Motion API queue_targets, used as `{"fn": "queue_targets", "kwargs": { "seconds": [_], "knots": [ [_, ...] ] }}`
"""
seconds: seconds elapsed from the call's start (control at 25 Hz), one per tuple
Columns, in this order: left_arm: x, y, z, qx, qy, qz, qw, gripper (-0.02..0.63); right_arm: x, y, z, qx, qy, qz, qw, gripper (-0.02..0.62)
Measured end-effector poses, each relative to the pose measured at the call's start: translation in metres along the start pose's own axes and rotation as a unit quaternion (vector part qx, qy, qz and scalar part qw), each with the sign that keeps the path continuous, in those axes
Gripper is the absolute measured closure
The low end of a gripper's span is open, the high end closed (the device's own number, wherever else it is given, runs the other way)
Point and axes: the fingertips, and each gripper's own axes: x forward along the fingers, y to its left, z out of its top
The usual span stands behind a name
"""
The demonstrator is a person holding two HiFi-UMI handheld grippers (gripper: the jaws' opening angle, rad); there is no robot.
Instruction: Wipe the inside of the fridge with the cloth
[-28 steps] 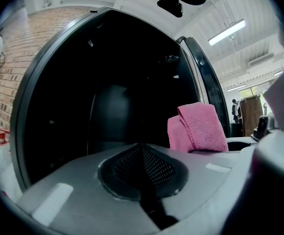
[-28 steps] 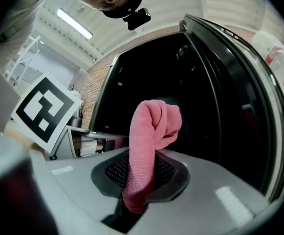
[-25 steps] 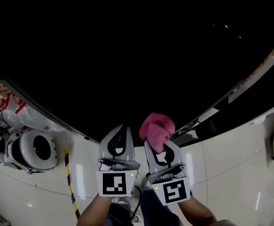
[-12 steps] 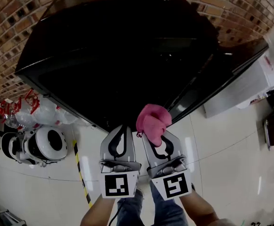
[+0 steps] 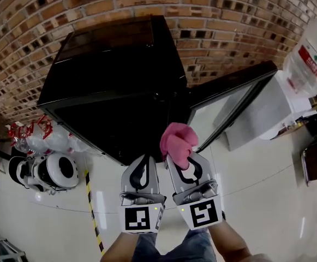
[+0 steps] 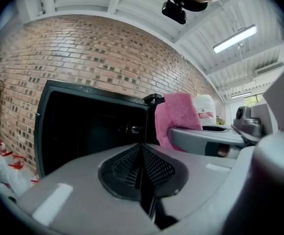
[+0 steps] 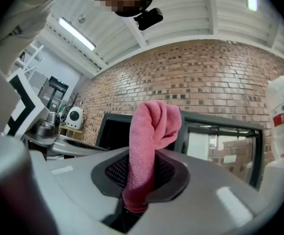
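Observation:
A small black fridge (image 5: pixel 114 86) stands against a brick wall, its door (image 5: pixel 232 100) swung open to the right and its inside dark. My right gripper (image 5: pixel 181 160) is shut on a pink cloth (image 5: pixel 177 141) that bunches up above its jaws, in front of the fridge's lower right corner. In the right gripper view the pink cloth (image 7: pixel 149 141) rises out of the closed jaws. My left gripper (image 5: pixel 143 165) sits just left of it, jaws pressed together with nothing between them. The left gripper view shows the fridge (image 6: pixel 90 126) ahead and the pink cloth (image 6: pixel 178 119) to the right.
A white round appliance (image 5: pixel 46 173) and bagged red items (image 5: pixel 33 138) lie on the floor at the left. A yellow-black floor stripe (image 5: pixel 91 209) runs beside my left gripper. A white cabinet (image 5: pixel 259 113) and a large water bottle (image 5: pixel 311 53) stand at the right.
The view has pulled back from the fridge: a second ago its dark inside filled the frame, now the whole fridge and brick wall show. Both grippers keep their pose, cloth still held.

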Motion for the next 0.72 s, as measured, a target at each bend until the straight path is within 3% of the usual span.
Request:
{"fn": "queue_targets", "kwargs": {
  "seconds": [0.16,0.32,0.72],
  "knots": [
    [0.008,-0.036,0.011,-0.019,0.004,0.028,0.9994,0.597,-0.009,-0.039,0.016,-0.003,-0.022,0.032,0.999,0.535],
    [0.015,-0.071,0.013,-0.023,0.008,0.051,0.9984,0.597,-0.021,-0.069,-0.002,-0.051,0.028,0.075,0.995,0.535],
    [0.057,-0.155,0.019,0.022,0.006,0.081,0.9964,0.597,-0.040,-0.211,-0.017,-0.061,-0.011,0.054,0.997,0.535]
  ]
}}
